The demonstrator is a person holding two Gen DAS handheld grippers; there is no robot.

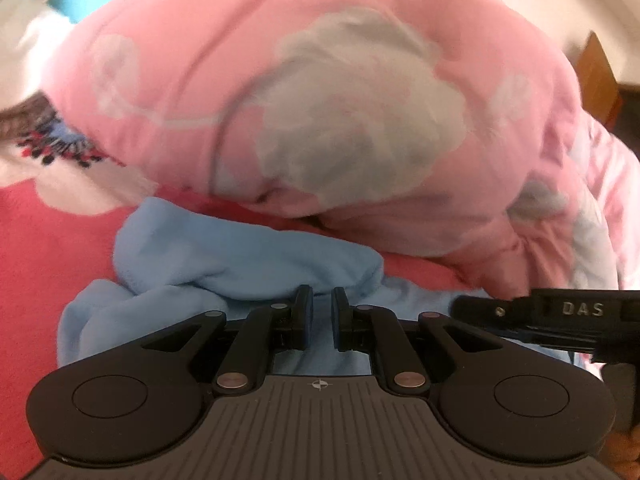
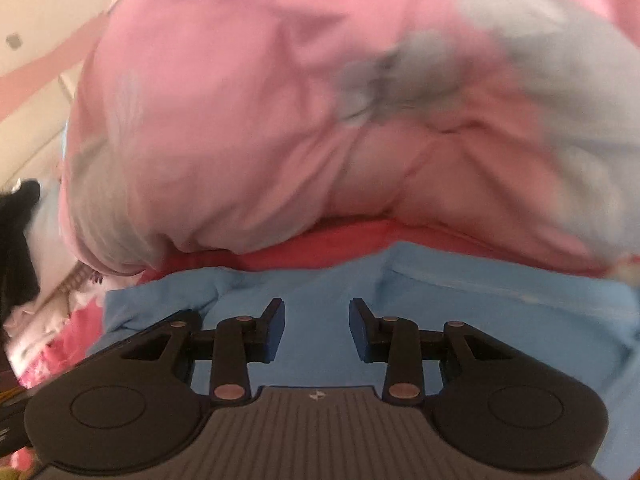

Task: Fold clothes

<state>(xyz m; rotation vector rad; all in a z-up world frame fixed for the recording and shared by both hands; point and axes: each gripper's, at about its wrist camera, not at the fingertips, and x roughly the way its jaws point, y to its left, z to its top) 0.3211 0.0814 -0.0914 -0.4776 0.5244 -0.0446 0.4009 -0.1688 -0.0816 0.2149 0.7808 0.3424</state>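
Here the left gripper (image 1: 321, 306) has its jaws nearly closed, a narrow gap showing, over the soft light blue garment (image 1: 224, 256). The right gripper (image 2: 317, 322), printed "DAS", is open above that cloth on the red sheet (image 1: 52, 240). Beyond bulges a puffy pink quilt (image 1: 320, 100).

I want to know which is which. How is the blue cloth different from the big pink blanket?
The blue cloth is one plain light blue; the pink blanket has pale grey-white shapes on it. The blue cloth lies low, right under the left gripper and right gripper; the pink blanket bulges up in a tall heap behind it. The pink blanket looks much bigger. Both are soft and rumpled.
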